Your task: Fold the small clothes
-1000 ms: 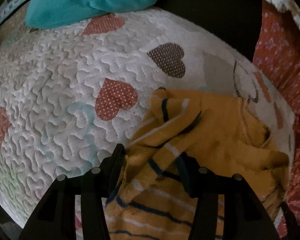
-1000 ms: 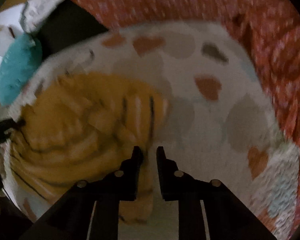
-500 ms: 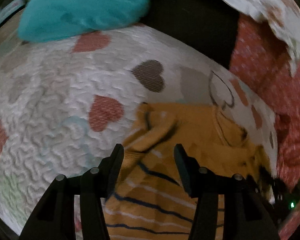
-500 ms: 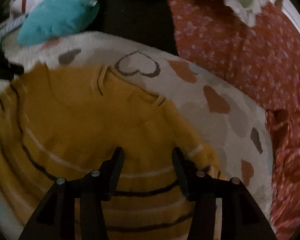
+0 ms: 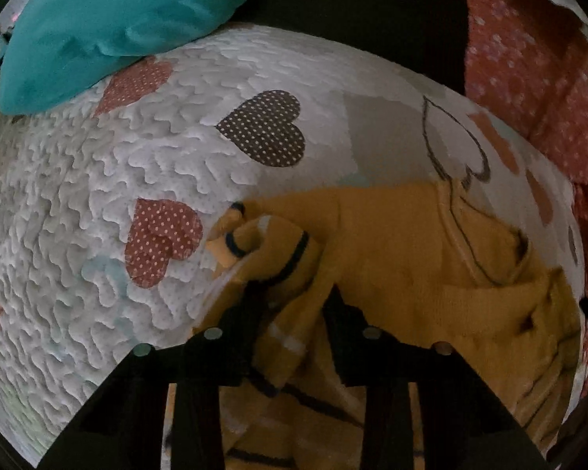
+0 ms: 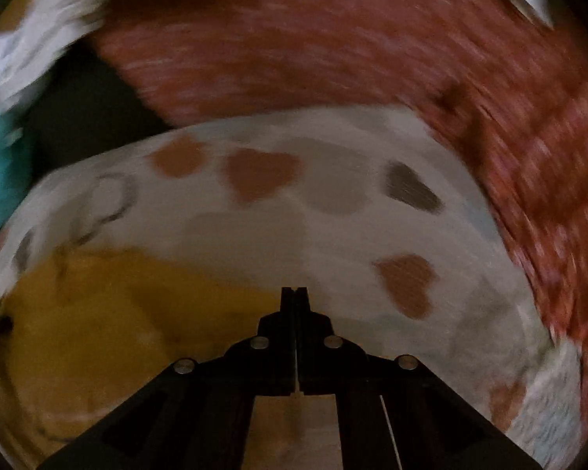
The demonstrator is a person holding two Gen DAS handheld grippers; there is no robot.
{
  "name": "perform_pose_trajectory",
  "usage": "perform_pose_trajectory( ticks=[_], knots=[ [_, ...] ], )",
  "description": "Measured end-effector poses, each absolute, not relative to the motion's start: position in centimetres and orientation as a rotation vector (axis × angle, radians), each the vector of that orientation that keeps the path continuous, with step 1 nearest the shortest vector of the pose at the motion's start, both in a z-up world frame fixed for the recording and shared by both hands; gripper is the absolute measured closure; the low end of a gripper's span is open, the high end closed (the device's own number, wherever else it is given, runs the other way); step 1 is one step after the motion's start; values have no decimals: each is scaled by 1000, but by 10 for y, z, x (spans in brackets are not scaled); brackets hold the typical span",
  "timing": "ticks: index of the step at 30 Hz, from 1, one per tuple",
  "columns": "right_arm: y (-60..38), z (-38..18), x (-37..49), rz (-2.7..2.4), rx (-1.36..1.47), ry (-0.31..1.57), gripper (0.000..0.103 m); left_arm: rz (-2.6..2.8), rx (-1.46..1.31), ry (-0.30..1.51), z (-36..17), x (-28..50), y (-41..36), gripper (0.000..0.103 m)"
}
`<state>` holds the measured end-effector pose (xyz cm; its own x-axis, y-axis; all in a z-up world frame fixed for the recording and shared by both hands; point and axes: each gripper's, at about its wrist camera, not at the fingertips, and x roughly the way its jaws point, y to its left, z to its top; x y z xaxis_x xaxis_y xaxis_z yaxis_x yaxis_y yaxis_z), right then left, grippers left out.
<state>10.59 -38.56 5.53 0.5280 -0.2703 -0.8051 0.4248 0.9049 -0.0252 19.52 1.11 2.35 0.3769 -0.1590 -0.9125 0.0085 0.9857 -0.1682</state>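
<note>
The white quilt with hearts [image 5: 145, 164] is under everything. On it lies your yellow striped sweater [image 5: 411, 258], just in front of the left gripper [image 5: 290, 293] and below-left of the right gripper [image 6: 294, 290]. Your left jaws have just been closing and now pinch the bunched sleeve [image 5: 270, 246]. Your right jaws have just closed fully together, with nothing visible between them.

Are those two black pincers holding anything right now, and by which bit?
The left tool pinches the yellow striped sweater by its bunched sleeve, near the cuff. The right tool is shut with nothing visible between its tips.
</note>
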Motion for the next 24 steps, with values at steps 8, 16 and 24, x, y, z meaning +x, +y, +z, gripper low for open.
perform_pose_trajectory(
  ticks=[8,16,24],
  knots=[
    [-354,72,101,-72,250,871,33,-93,-167,1177,23,195,13,70],
    [-296,32,108,-67,-23,1049,97,-81,-145,1170,28,194,11,70],
    [-380,46,88,-266,307,983,96,-51,-144,1135,24,193,-1,61]
  ],
)
